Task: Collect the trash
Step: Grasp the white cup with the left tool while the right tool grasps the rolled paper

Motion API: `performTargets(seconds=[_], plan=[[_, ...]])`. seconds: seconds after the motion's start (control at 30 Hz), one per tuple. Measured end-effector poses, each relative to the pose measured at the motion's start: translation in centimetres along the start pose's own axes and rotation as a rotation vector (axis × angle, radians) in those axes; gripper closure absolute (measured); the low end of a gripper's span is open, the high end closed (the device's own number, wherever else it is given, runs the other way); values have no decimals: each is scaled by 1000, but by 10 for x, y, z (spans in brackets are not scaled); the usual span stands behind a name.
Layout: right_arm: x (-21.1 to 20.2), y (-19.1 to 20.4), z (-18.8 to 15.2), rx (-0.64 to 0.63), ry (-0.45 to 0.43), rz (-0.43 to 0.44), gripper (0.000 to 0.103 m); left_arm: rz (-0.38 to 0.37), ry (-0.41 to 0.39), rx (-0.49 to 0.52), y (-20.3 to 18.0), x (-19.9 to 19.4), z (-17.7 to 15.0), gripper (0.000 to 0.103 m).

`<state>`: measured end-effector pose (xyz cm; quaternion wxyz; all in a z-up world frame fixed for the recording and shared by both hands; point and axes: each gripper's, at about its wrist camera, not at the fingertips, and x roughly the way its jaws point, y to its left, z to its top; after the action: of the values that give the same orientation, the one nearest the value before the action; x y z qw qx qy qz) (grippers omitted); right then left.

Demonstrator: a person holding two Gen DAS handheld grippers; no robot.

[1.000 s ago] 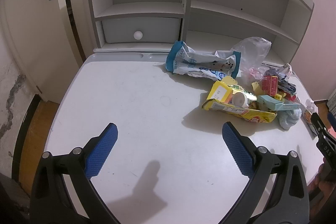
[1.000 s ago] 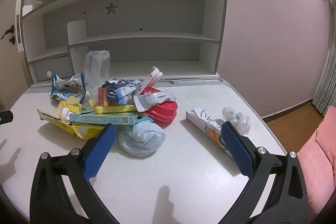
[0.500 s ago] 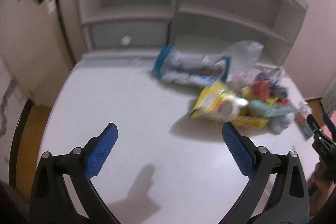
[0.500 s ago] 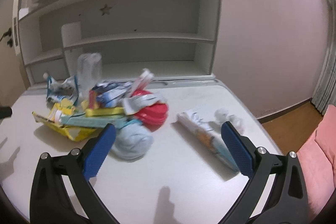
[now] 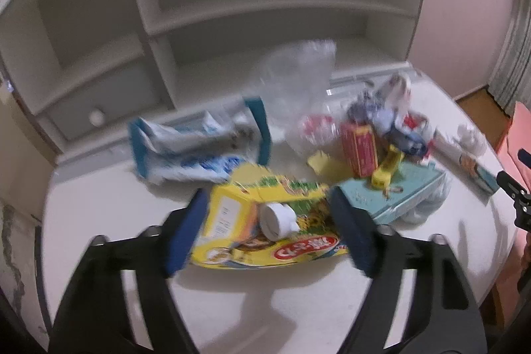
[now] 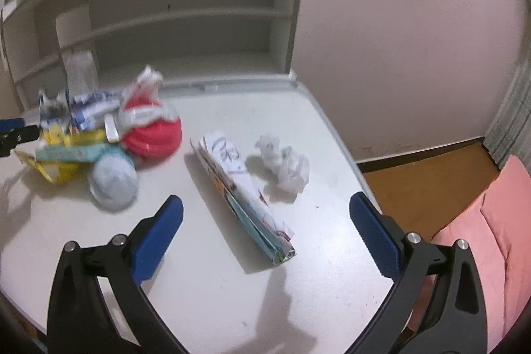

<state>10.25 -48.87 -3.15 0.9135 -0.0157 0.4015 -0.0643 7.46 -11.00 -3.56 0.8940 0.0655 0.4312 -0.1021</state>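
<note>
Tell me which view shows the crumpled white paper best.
The right wrist view. There the crumpled white paper lies in plain sight on the table, beside the flattened carton. In the left wrist view it is only a small, blurred patch at the far right.

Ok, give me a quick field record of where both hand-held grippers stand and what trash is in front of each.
left hand-held gripper: jaws have just been closing, around the yellow carton; contact unclear through blur
right hand-held gripper: open, over the folded wrapper, not touching it
beside wrapper: crumpled tissue, apart from it
main pile: red lid, pale blue wad, teal box, blue-and-white bag
surface: white desk
</note>
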Motion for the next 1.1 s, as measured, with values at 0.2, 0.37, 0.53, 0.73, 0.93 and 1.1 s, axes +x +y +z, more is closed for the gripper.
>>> performTargets(seconds=[0.2,0.37,0.53,0.73,0.93,1.1], plan=[[24,7,10,-119,27,99,6,56,48,23,2,19,-8,40],[53,8,17,-173,101,154,18,-5,66,-9,13,25,-10,47],[61,11,11,-163,122,211,34,10,98,21,12,32,-16,48],[65,19,8,-163,142,229,52,27,78,35,17,43,-20,56],[66,11,11,-118,124,222,75,-41,39,10,30,43,-22,73],[60,3,13,-55,103,271,87,-39,9,7,29,37,-19,74]])
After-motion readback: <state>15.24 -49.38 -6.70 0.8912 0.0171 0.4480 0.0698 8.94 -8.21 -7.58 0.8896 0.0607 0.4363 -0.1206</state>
